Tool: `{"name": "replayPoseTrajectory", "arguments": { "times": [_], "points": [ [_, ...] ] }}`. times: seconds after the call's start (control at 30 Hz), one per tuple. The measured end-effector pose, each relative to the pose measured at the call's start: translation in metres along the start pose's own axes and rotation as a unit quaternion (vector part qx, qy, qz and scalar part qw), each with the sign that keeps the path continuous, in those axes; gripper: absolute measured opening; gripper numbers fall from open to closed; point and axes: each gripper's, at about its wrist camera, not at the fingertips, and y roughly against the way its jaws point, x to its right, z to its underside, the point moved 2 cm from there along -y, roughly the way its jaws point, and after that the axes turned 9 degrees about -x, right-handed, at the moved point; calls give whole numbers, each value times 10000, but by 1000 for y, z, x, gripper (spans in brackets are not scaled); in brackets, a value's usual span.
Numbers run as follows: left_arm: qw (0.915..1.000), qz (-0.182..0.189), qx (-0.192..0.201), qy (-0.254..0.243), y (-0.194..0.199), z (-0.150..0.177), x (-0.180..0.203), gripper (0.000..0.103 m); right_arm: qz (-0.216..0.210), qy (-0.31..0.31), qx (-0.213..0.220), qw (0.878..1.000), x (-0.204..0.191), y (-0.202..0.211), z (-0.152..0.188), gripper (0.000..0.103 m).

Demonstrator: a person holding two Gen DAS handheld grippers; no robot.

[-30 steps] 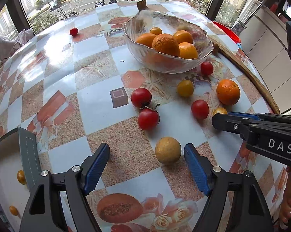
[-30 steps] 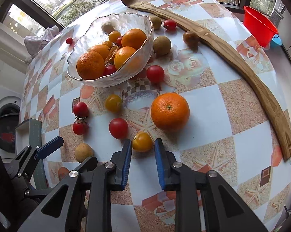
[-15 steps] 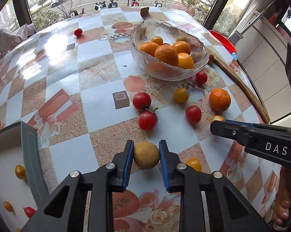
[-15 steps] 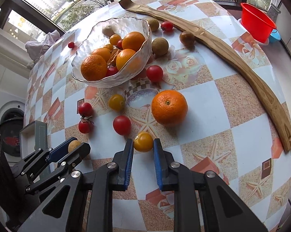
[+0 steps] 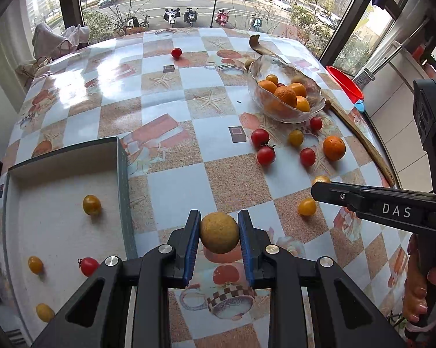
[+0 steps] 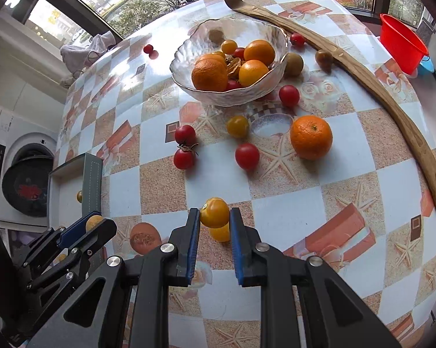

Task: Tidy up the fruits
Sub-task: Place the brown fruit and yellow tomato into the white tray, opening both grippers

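My left gripper is shut on a round tan-yellow fruit and holds it above the table, just right of a white box with several small tomatoes in it. My right gripper is shut on a yellow tomato and holds it lifted; another yellow tomato lies on the table under it. The right gripper shows from the side in the left wrist view. A glass bowl of oranges stands farther back.
Loose red and yellow tomatoes and an orange lie between the bowl and my grippers. A long curved wooden piece runs along the right. A red basin sits beyond the edge. A lone red tomato lies far back.
Both grippers have lifted and pulled back with their fruits. The left one has swung left, so the white box is now in full view beside it.
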Motion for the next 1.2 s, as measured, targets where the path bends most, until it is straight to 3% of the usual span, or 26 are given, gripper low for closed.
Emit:
{"name": "replayPoseTrajectory", "arguments": {
  "times": [0.3,0.7,1.2],
  "points": [
    [9982,-299,46,518,27,40,-65,28,-121,607,-190,9979,-74,-17,8,22],
    [9893,-557,-138,1345,36,108,-145,28,-283,1446,-550,9876,-180,-53,25,23],
    [9773,-775,-348,1940,33,156,-199,28,-164,2051,-1108,9723,-249,-108,61,23]
  ]
}}
